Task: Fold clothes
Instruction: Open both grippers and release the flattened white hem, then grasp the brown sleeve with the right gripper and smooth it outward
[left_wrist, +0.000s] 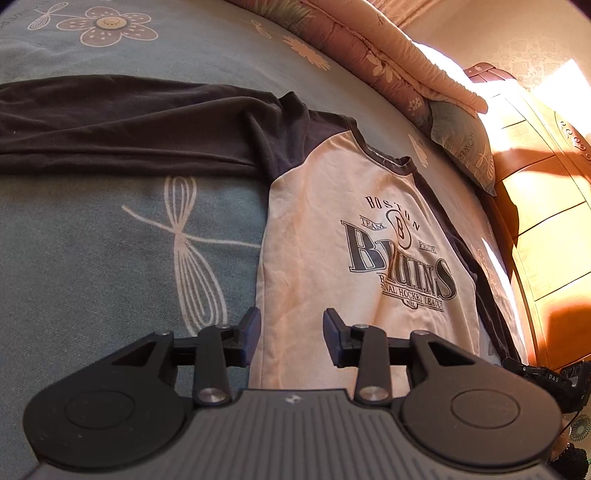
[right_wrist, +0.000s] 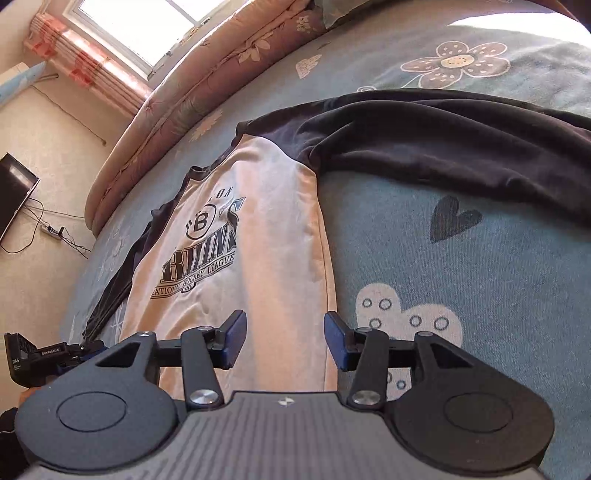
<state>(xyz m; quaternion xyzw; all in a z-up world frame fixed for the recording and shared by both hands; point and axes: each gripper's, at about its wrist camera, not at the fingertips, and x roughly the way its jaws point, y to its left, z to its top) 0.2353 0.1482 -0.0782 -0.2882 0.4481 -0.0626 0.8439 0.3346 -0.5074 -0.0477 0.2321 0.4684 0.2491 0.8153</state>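
Both tongs gape above shirt hem.

The shirt is soft matt cotton-type knit, cream body with dark sleeves, and the printed logo sits flat, slightly cracked-looking. It lies on the bedspread, a matt, faintly fuzzy woven cloth. Beyond the shirt's collar, the quilt looks puffy, stitched fabric with a mild sheen. Past that, the headboard is glossy varnished wood. Both the left tool and the right tool are matt black plastic with shiny metal pivot screws and ribbed grey housing.
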